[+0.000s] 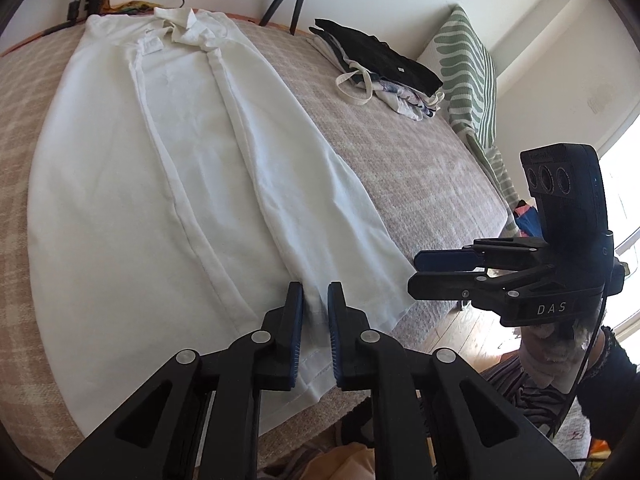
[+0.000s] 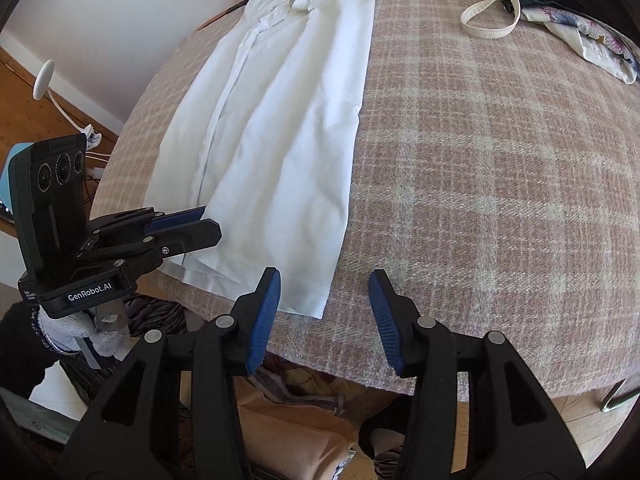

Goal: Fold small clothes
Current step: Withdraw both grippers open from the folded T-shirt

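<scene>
White shirt (image 1: 168, 184) hem pinched in left claw (image 1: 316, 300), right claw (image 2: 324, 284) open and empty, striped cushion (image 1: 468, 80) only in left view.

Two close downward views, shared shirt (image 1: 160, 184)

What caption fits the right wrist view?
Open right gripper above white collared shirt's hem corner on plaid blanket.

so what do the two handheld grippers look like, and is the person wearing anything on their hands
Both are black plastic with linkage arms, silver pivot pins and ribbed blue pads. The left gripper carries a boxy three-lens camera block and a white "GenRobot.AI" label. The right gripper has the same block, the letters "DAS", and a thin black cable. Both hands wear pale knit gloves, with dark sleeves and beaded bracelets.
</scene>
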